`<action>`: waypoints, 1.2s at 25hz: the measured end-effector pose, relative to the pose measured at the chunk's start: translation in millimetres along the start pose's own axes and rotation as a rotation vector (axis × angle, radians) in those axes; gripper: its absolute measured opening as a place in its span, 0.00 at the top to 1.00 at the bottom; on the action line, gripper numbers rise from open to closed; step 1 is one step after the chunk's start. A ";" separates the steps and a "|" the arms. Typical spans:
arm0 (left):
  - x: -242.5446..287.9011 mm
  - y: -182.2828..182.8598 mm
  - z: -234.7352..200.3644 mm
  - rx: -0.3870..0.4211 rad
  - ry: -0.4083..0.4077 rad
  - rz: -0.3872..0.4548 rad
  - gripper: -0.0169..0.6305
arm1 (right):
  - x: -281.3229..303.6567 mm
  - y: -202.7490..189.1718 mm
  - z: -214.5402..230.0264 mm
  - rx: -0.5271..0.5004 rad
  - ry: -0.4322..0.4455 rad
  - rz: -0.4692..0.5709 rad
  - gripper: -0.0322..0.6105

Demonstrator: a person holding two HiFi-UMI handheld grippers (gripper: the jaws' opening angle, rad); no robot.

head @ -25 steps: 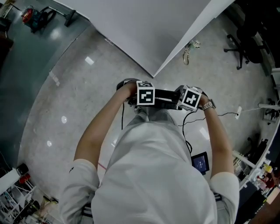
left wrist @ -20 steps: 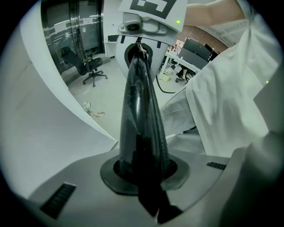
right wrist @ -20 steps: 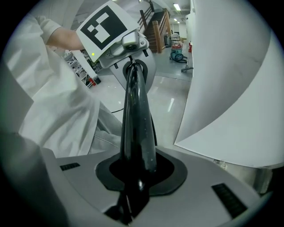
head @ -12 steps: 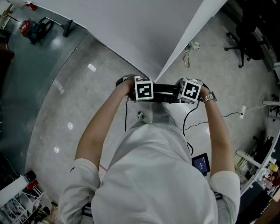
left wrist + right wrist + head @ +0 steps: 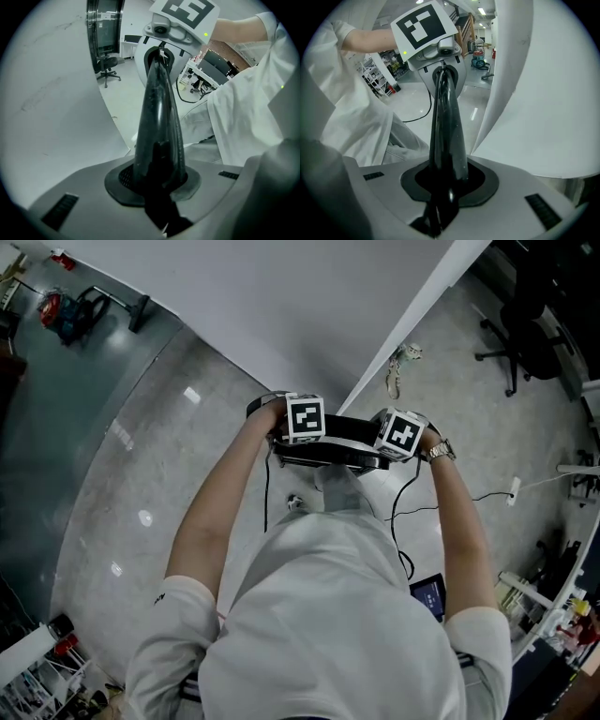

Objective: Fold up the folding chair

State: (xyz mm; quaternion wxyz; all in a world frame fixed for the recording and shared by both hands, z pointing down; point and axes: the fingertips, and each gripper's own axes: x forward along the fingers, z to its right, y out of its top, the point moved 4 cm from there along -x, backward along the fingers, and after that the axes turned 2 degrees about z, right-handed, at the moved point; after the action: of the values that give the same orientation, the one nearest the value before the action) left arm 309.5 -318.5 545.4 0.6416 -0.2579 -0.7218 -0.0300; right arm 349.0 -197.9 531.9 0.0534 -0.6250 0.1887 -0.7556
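Both my sets of fingers are clamped shut on the same thing: the black rail [image 5: 339, 427] along the top of the folding chair [image 5: 328, 459]. My left gripper [image 5: 298, 439] pinches one end of it and my right gripper [image 5: 389, 451] the other. Each gripper view shows that dark, glossy, slightly bowed bar running out of its own closed jaws straight to the marker cube of the opposite gripper, so nothing else sits between the pads. What matters for the next move is how the rail lies. Its long axis runs left to right across my front, level between my two hands, with both wrists tipped steeply down onto it from above. Neither hand is nearer than the other; they share it end for end. The rest of the chair hangs below my fingers, close in front of my body. In the head view it shows only as a thin dark band under the rail, which I take to mean it is flat or nearly so, though my arms and shirt hide the seat and legs and I cannot be sure. The corner of the white wall panel [image 5: 281, 296] stands just ahead, with grey floor [image 5: 141, 474] to either side. I judge that setting the chair down will mean keeping the rail level.
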 end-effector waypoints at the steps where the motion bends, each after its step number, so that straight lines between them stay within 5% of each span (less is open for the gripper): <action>1: -0.8 1.7 -7.5 -0.001 -0.003 -0.001 0.86 | -0.2 0.0 7.2 0.008 0.000 0.001 0.82; 30: 2.8 7.5 -72.5 0.023 0.070 0.039 0.76 | 2.9 4.1 76.2 0.070 -0.022 -0.015 0.73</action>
State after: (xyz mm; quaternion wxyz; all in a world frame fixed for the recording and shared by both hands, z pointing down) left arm 378.5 -338.1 558.6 0.6696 -0.2634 -0.6942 -0.0183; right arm 421.3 -219.2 544.4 0.0717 -0.6324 0.1569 -0.7552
